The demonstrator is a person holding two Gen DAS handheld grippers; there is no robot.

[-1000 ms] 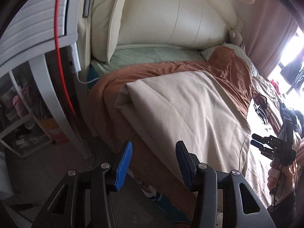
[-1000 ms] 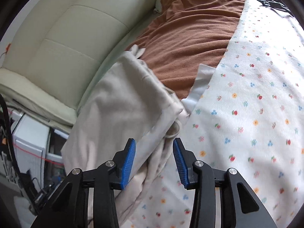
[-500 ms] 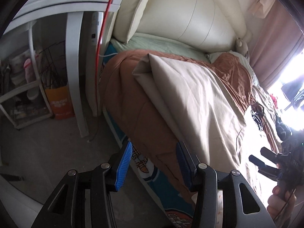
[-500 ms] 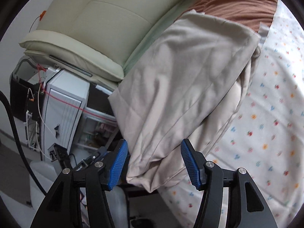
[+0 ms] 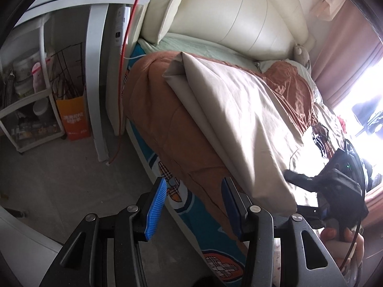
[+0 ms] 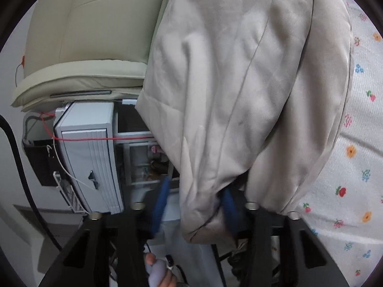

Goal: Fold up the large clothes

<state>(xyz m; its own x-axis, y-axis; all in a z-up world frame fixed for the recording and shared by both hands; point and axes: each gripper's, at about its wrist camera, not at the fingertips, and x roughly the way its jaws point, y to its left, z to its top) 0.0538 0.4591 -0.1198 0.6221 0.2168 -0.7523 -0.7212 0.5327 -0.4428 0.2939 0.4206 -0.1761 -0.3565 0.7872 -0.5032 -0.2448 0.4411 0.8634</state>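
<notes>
- A cream padded headboard and a white louvred cabinet stand by the bed.
- The folded beige cloth garment lies on a rust-brown quilt.
- The left claw hangs wide open at the bed's edge, holding nothing.
- The right claw gapes around the garment's corner, not clamped.

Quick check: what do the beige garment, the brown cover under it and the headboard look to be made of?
Beige garment: thin matte woven fabric, maybe cotton; soft creases, crisp folded edges. Brown cover: thicker fabric, quilted by its stitch lines, with a slight sheen on its wrinkles. Headboard: smooth cream padded panels with seams, likely leather or imitation.
</notes>
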